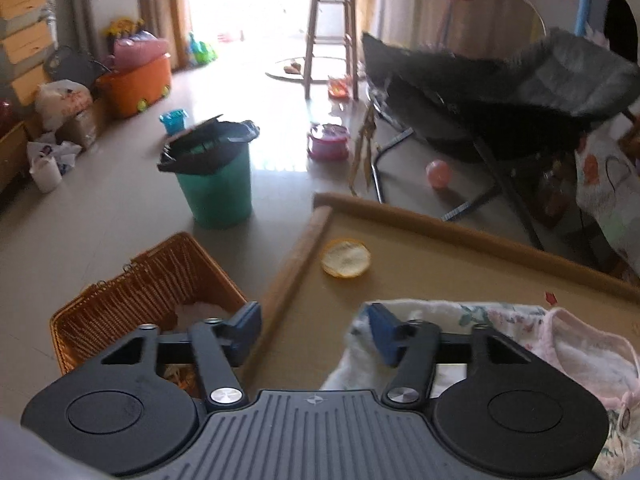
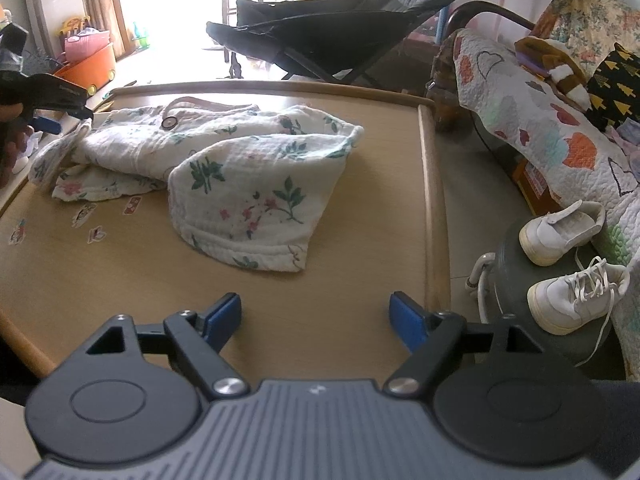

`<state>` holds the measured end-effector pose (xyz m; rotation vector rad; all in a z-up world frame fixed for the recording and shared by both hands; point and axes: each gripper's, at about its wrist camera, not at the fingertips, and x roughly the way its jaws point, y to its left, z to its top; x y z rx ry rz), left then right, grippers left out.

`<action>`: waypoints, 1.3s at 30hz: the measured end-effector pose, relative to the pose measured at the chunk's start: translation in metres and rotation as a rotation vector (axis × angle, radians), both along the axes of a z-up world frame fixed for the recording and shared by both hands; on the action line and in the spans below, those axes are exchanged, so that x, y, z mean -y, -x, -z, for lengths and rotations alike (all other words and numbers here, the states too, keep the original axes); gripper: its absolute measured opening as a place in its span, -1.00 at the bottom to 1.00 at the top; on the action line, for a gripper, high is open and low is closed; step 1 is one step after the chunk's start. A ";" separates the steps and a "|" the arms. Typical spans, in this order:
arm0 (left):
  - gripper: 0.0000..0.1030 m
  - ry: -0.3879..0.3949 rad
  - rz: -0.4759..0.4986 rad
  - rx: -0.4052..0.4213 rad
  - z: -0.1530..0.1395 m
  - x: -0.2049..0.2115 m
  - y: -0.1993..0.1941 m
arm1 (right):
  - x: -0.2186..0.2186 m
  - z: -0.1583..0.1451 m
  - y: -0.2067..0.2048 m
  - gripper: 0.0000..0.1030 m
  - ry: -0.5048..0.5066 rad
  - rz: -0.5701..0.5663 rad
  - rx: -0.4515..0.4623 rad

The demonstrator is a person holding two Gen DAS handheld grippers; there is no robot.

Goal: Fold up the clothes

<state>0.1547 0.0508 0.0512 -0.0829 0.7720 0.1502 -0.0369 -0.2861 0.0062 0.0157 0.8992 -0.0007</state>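
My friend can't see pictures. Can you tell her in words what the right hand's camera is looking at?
A white floral garment lies crumpled on a tan table, with the open, empty right gripper over bare tabletop in front of it. Two white sneakers sit to the right, off the table.

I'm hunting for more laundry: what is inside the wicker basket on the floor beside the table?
In the wicker basket, something pale lies at the bottom, possibly cloth. The left gripper covers the near part of the basket, so the rest of its contents cannot be seen.

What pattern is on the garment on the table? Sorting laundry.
White garment with green leaves and pink flowers; clearest in the right wrist view.
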 end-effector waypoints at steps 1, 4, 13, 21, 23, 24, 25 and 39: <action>0.27 0.013 -0.011 0.014 -0.001 -0.003 0.001 | 0.000 0.000 0.000 0.58 0.000 0.001 0.000; 0.29 0.098 -0.060 0.067 -0.009 -0.017 0.005 | 0.000 0.000 0.000 0.58 0.000 0.002 0.000; 0.32 0.207 -0.089 0.187 -0.044 -0.041 0.034 | -0.001 0.000 0.000 0.58 0.002 0.011 0.000; 0.32 0.355 0.023 0.190 -0.045 -0.028 0.100 | 0.000 0.000 0.002 0.58 0.002 0.024 -0.003; 0.32 0.383 0.033 0.184 -0.038 -0.021 0.118 | 0.000 0.000 0.003 0.57 0.002 0.028 -0.004; 0.32 0.392 0.038 0.181 -0.033 -0.018 0.128 | 0.000 -0.001 0.003 0.57 0.002 0.030 -0.005; 0.32 0.392 0.043 0.178 -0.026 -0.015 0.137 | 0.000 -0.001 0.004 0.57 0.002 0.032 -0.006; 0.32 0.402 0.158 0.114 0.040 0.007 0.176 | 0.007 -0.034 0.020 0.49 -0.071 0.131 0.114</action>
